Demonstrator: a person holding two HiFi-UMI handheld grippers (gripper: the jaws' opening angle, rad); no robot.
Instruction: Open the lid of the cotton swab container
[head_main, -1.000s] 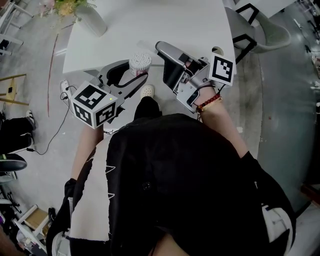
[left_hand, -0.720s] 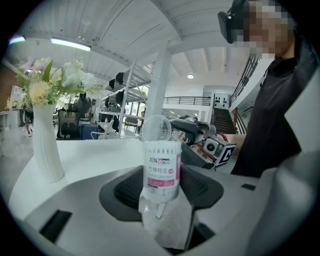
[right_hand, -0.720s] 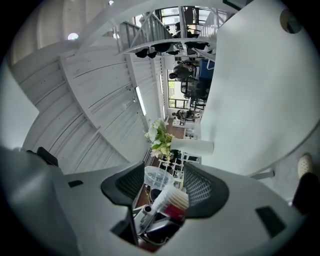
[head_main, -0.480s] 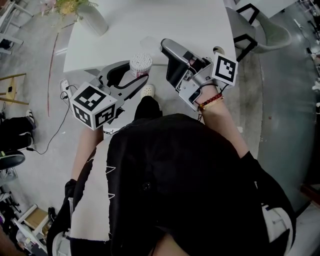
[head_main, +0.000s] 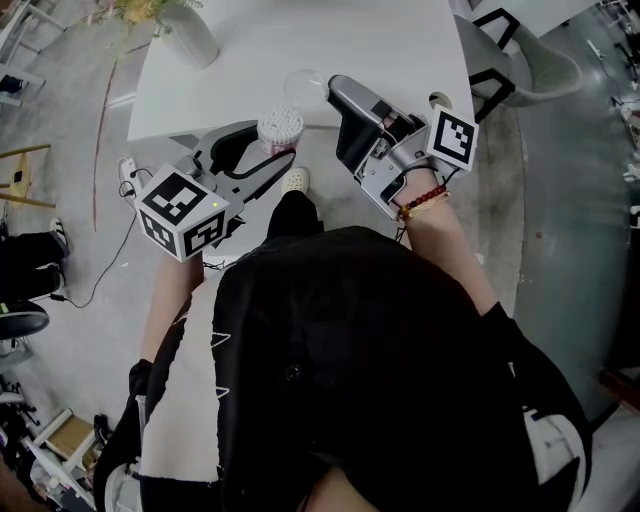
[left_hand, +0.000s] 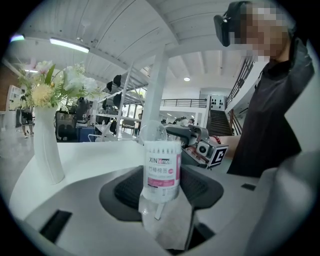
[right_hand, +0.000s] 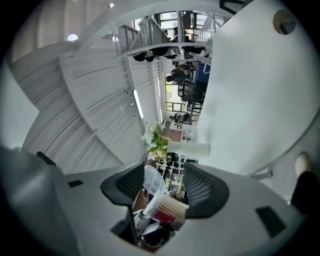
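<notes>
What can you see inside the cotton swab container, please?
White swab tips fill the open top of the container, packed tight. The label covers the wall, so the lower part is hidden.

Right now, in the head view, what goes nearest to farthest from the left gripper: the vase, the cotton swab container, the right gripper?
1. Cotton swab container: gripped between the jaws of the left gripper.
2. Right gripper: just to the container's right, at the table edge.
3. Vase: far upper-left corner of the table.
</notes>
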